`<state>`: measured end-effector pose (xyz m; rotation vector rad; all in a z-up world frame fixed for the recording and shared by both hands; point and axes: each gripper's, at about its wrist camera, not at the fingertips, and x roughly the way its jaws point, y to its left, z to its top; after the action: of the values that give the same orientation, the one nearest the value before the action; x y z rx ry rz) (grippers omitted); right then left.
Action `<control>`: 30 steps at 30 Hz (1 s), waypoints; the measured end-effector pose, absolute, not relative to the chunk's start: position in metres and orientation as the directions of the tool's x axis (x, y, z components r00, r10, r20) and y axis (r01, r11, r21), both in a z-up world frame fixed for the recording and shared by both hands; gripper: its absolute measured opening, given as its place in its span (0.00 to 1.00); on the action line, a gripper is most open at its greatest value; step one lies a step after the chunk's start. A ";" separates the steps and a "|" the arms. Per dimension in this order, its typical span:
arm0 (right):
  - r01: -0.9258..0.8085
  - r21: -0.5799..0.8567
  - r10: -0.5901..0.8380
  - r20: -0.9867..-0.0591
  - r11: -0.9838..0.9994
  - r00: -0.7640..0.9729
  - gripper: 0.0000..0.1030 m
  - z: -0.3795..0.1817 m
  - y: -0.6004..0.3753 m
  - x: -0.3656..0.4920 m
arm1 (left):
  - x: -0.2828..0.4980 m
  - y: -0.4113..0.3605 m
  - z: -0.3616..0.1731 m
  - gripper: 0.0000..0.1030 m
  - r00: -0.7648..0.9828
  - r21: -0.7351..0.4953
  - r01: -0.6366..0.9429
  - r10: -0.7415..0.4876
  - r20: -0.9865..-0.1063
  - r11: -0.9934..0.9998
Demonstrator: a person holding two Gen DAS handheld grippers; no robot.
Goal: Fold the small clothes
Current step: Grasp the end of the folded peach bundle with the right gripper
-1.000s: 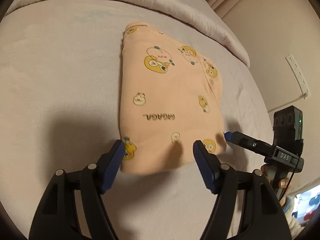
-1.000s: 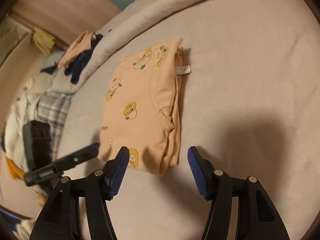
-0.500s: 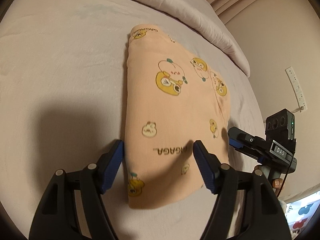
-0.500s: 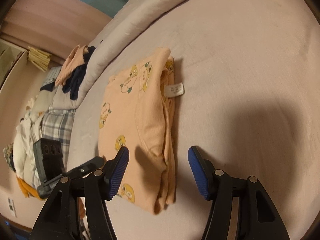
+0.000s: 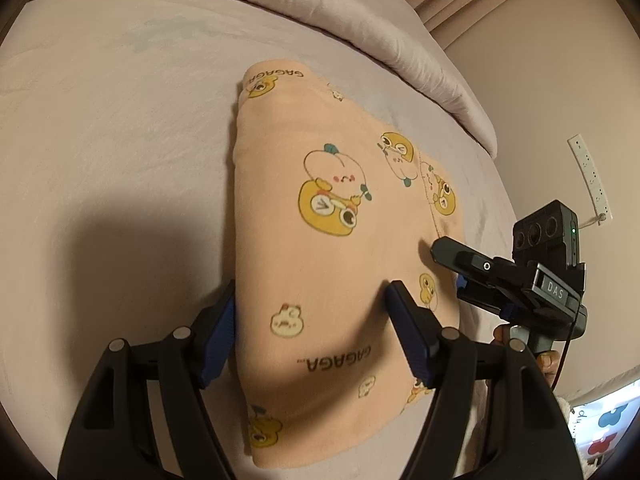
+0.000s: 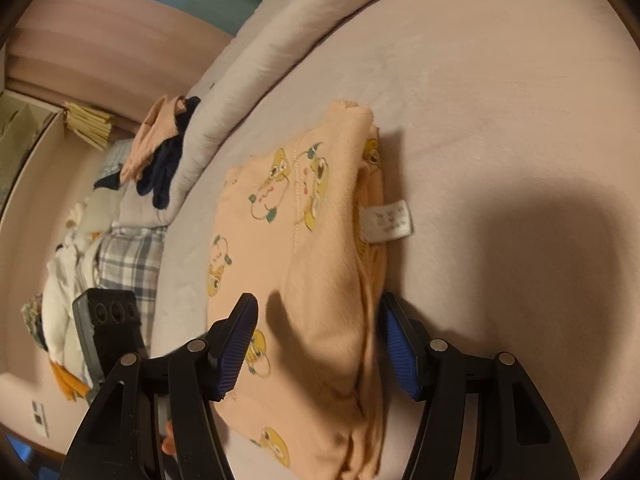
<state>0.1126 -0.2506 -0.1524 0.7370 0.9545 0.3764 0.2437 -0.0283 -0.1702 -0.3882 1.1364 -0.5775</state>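
A folded peach garment [image 5: 340, 240] with yellow cartoon prints lies flat on the pale bed. My left gripper [image 5: 312, 332] is open, its fingers straddling the garment's left folded edge: one finger is off the cloth on the left, the other over its middle. My right gripper [image 6: 318, 336] is open and straddles the thick layered right edge of the garment [image 6: 320, 248], by the white care label [image 6: 386, 220]. The right gripper also shows in the left wrist view [image 5: 452, 264], at the garment's right side.
A rolled pale duvet [image 5: 320, 12] runs along the far side of the bed. A pile of other clothes [image 6: 160, 148] and a plaid cloth [image 6: 128, 260] lie at the bed's far left end. A wall with a power strip [image 5: 592, 176] is on the right.
Both grippers have moved forward over the garment, from its near edge to well along its two sides. Both have stayed open. The garment has not shifted.
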 end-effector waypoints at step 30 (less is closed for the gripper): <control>-0.043 0.702 0.617 -0.594 0.711 0.516 0.60 -0.150 -0.241 0.142 | 0.270 -0.047 -0.170 0.73 0.302 -0.529 0.277 -0.595 -0.745 0.802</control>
<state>0.1418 -0.2413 -0.1505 0.6856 0.9571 0.4362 0.2698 -0.0474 -0.1703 -0.3271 1.1243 -0.5916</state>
